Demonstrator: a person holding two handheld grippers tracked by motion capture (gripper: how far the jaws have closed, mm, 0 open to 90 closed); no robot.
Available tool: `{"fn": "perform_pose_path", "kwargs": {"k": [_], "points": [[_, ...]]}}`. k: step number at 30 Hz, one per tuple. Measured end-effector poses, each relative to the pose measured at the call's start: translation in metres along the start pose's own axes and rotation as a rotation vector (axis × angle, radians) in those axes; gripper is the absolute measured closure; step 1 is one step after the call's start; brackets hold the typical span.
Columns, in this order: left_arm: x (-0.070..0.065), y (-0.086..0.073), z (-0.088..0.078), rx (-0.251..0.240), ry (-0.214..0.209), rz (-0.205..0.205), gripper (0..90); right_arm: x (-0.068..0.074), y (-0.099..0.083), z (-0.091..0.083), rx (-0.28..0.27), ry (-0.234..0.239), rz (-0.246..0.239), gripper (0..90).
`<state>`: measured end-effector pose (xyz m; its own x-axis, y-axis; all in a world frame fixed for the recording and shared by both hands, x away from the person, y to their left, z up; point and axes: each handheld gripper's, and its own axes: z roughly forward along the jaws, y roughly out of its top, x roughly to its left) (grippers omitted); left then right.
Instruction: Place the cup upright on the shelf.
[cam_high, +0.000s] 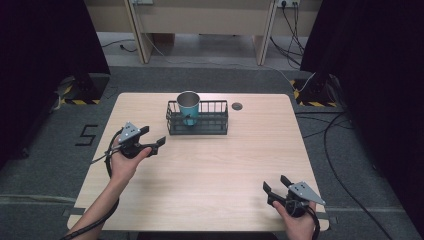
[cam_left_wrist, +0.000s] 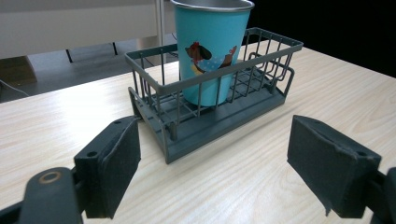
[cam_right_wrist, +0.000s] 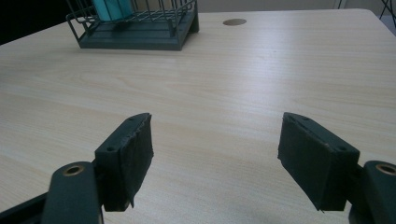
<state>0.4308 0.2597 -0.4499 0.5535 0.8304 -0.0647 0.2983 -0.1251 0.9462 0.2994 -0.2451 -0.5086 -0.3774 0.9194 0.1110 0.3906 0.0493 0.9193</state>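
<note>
**Teal cup parked in the wire rack, both grippers wide open**

So the main thing here is a teal cup (cam_high: 188, 106) with a shiny metal rim, standing upright in the left end of a dark grey wire rack (cam_high: 210, 125). From the left gripper view you can see a little cartoon print on the cup's side (cam_left_wrist: 210, 55), something red and blue with dots, can't make out more than that. The rest of the rack (cam_left_wrist: 252, 79) is just bare slots.

The rack sits toward the far middle of a light wooden table (cam_high: 215, 170). Just to its right there's a small round cable hole (cam_high: 237, 106) in the tabletop.

The left gripper (cam_high: 151, 138) is near the rack's left end, off to the near-left of it, not touching. Its jaws are spread apart with nothing between them, and they're aimed at the rack. A hand (cam_high: 124, 162) holds it from behind, cable looping off the back.

The right gripper (cam_high: 275, 186) is well apart from all that, down at the near right corner of the table, also held in a hand (cam_high: 297, 222). Its jaws are spread wide too, holding nothing, with plain tabletop between the pads (cam_right_wrist: 133, 154).
</note>
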Motion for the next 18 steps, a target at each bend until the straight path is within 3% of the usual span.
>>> {"fn": "perform_pose_path", "kwargs": {"k": [18], "points": [[0.004,-0.031,-0.032,0.029,0.034,-0.026,17.5,0.0,0.0,-0.001,-0.002,-0.004,-0.003,26.9]]}}
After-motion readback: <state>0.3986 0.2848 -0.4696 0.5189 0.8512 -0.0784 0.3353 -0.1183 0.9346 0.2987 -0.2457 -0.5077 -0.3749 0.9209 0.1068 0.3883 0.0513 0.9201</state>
